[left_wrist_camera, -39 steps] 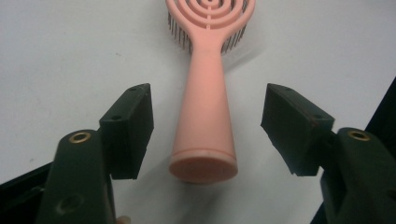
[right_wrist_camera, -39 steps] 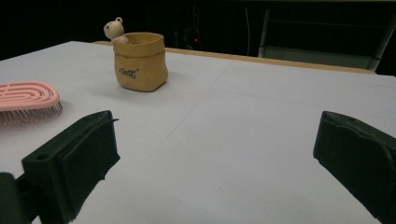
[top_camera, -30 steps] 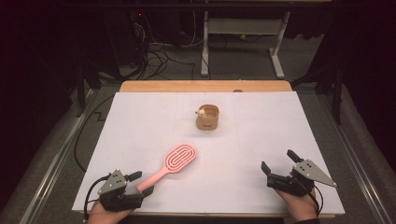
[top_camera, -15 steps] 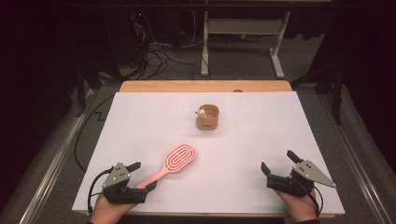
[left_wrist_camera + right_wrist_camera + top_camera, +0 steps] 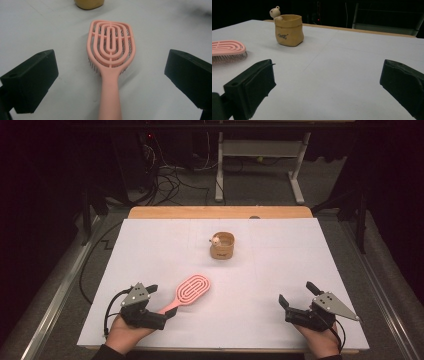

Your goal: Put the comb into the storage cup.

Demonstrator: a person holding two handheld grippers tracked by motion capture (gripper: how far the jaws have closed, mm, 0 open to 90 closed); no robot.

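Nearest the person, the left gripper (image 5: 159, 302) sits low at the front left of the white table (image 5: 150, 245), its jaws having just been opening and now spread wide, with the handle of the pink hairbrush (image 5: 187, 293) running up between them; in the left gripper view the handle lies centred in the gap and neither pad touches it, so nothing is held. The hairbrush (image 5: 110, 62) rests bristles down on the sheet, head pointing away from that gripper toward the middle of the table. At the front right, the right gripper (image 5: 299, 296) rests on the surface with its jaws equally wide apart and empty; its own view looks across bare table. Farther back, near the centre, stands a small tan pot (image 5: 222, 246) with a little bear figure (image 5: 275, 12) at its rim, well apart from the brush. The step in hand looks like letting go of the brush, though it could be the approach to a grasp. Either way, it would go well if the left gripper kept its jaws level and clear of the handle, drawing straight back along the handle's line so a pad does not catch and swing the brush round.
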